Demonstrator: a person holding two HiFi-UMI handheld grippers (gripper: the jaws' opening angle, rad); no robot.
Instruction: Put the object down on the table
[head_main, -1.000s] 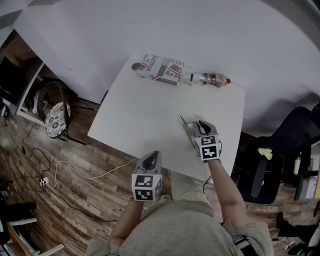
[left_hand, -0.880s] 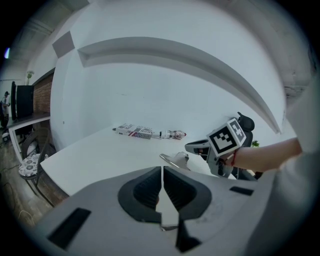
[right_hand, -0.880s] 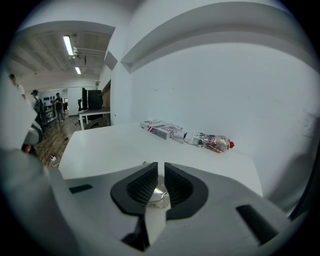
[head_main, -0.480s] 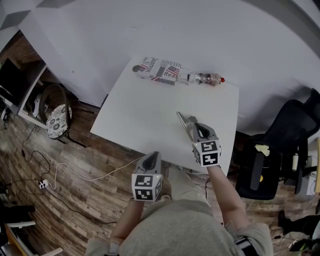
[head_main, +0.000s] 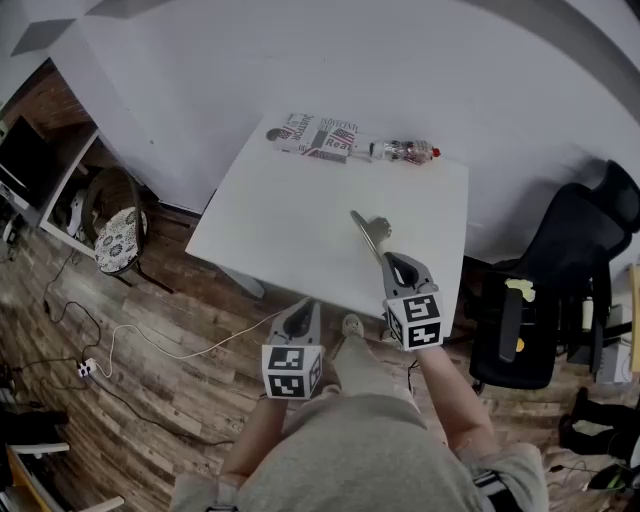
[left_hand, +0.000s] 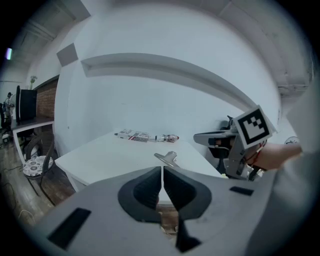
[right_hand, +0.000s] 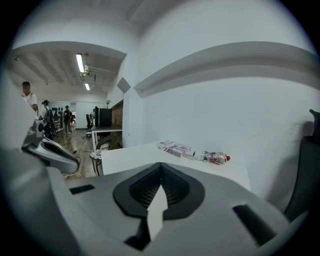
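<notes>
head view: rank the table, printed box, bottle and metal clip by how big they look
1. table
2. printed box
3. bottle and metal clip: about alike, and the clip lies nearer the camera, so unranked

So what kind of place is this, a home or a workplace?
Probably an open-plan office or lab: an office chair beside the white table, ceiling strip lights, and more desks with people standing further down the room.
</notes>
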